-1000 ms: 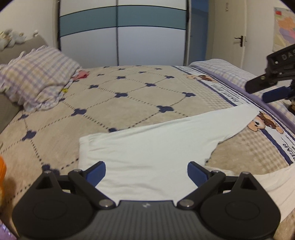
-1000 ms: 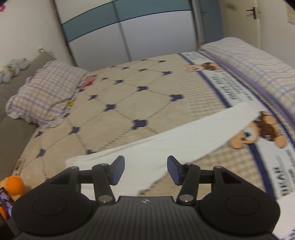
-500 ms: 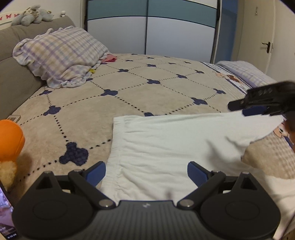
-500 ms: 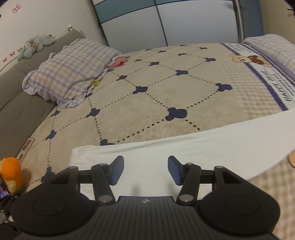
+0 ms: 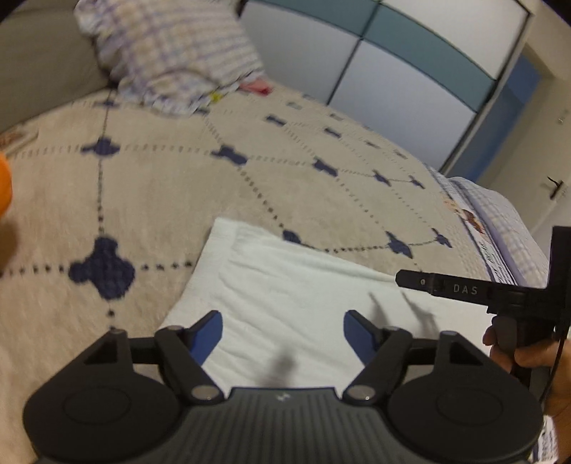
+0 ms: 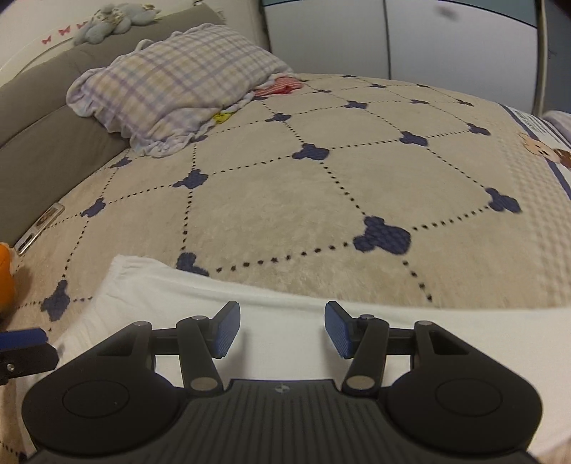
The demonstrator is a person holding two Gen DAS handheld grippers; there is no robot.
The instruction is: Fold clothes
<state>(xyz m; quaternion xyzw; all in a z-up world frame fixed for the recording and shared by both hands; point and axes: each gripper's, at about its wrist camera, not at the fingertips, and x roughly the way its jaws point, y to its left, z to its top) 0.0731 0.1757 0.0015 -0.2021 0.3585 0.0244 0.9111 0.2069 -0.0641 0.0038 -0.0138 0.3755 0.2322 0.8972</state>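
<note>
Since a second ago, rolled clockwise and dropped lower over the bed (image 5: pixel 249 200), so that the wardrobe (image 5: pixel 410 92) now slants across the left wrist view. Left hand-held gripper (image 5: pixel 283 330) angled down at the white garment (image 5: pixel 303 303), which lies flat on the beige bedspread with its left edge just beside a navy clover mark. Blue pads (image 5: pixel 210 333) wide apart and closing, garment under the gap but not pinched. At the right edge, the right hand-held gripper (image 5: pixel 474 289) seen side-on above the garment, gripped by a hand (image 5: pixel 528 357) with fingers wrapped round the handle; jaw spacing not readable from this side. Checked pillow (image 5: pixel 171 50) at the head of the bed, blurred.

From the right wrist view, lower and nearer to the cloth than before. Right hand-held gripper (image 6: pixel 282 333) tilted down over the far edge of the white garment (image 6: pixel 285 310), which runs across the lower frame from left to right. Pads (image 6: pixel 337 333) at a middling gap, nothing clamped between them. Tip of the left hand-held gripper (image 6: pixel 25 348) poking in at the lower left, over the garment's corner. Checked pillow (image 6: pixel 178 85) against the grey headboard (image 6: pixel 46 142), soft toy (image 6: pixel 110 21) on top of it.
</note>
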